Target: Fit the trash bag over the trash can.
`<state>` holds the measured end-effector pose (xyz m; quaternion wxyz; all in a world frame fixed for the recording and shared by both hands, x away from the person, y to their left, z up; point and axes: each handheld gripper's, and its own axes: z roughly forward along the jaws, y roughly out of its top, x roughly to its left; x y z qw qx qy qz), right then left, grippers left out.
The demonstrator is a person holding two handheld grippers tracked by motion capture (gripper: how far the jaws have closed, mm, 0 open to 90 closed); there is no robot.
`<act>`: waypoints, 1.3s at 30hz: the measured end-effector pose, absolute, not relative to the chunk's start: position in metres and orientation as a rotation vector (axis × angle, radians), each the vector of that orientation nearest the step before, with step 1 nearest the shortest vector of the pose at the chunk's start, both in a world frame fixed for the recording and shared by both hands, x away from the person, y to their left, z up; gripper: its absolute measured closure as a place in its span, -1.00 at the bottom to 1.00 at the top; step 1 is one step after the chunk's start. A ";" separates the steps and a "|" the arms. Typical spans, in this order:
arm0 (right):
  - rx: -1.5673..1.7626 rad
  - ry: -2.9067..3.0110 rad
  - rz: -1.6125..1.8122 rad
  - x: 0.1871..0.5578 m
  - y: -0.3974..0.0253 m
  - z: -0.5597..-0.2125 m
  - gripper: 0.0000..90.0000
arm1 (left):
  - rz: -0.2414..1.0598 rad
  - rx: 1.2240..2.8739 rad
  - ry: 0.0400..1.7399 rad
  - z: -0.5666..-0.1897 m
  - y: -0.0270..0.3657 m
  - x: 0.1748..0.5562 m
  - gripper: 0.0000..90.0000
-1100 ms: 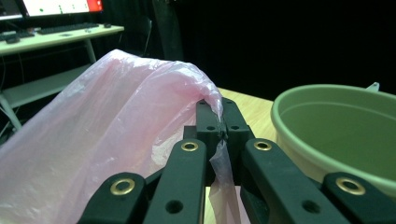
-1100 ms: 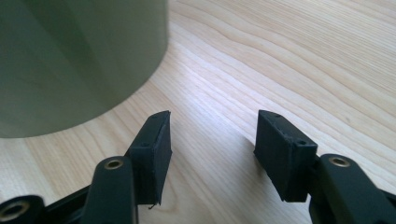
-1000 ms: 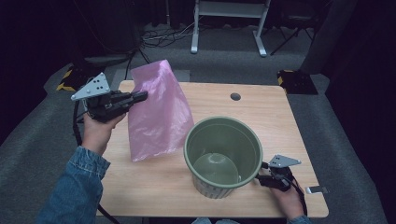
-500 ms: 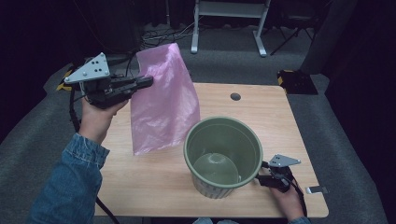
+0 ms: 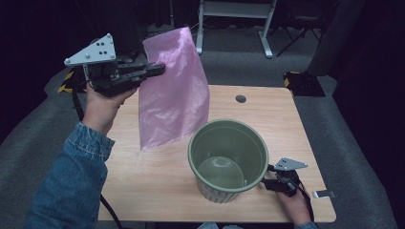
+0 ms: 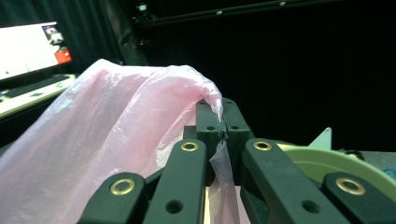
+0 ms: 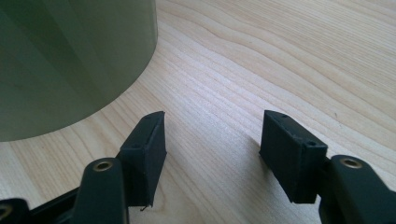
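Note:
A pink plastic bag (image 5: 174,90) hangs in the air over the table's left half, its lower edge just above the wood. My left gripper (image 5: 160,69) is shut on the bag's upper edge, and the left gripper view shows the film (image 6: 116,135) pinched between the jaws. A green bin (image 5: 228,160) stands upright and empty at the front middle of the table. My right gripper (image 5: 265,185) rests low on the table at the bin's right side; in the right gripper view it (image 7: 212,140) is open with bare wood between the jaws and the bin wall (image 7: 70,60) just left.
The wooden table (image 5: 157,191) has a round cable hole (image 5: 240,98) at the back right. A small metal piece (image 5: 324,194) lies near the front right corner. A white-legged desk frame (image 5: 234,19) stands behind on the grey floor.
My left gripper has lifted the pink bag higher, so its bottom has come up off the table. The right gripper and the bin have not moved.

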<state>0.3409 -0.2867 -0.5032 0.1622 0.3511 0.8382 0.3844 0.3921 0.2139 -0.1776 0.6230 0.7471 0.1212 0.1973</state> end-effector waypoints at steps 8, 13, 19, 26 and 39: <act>1.002 2.392 1.097 0.341 -0.287 -0.503 -0.09 | 0.424 1.731 0.244 -0.168 0.189 0.399 0.97; 1.002 2.391 1.096 0.341 -0.287 -0.503 -0.09 | 0.412 1.713 0.218 -0.161 0.173 0.405 0.97; 1.002 2.391 1.096 0.341 -0.287 -0.503 -0.09 | 0.362 1.726 0.192 -0.164 0.156 0.409 0.97; 1.001 2.391 1.096 0.341 -0.287 -0.503 -0.09 | 0.334 1.728 0.160 -0.166 0.140 0.405 0.97; 0.996 2.394 1.096 0.341 -0.286 -0.503 -0.11 | 0.279 1.763 0.106 -0.183 0.092 0.405 0.97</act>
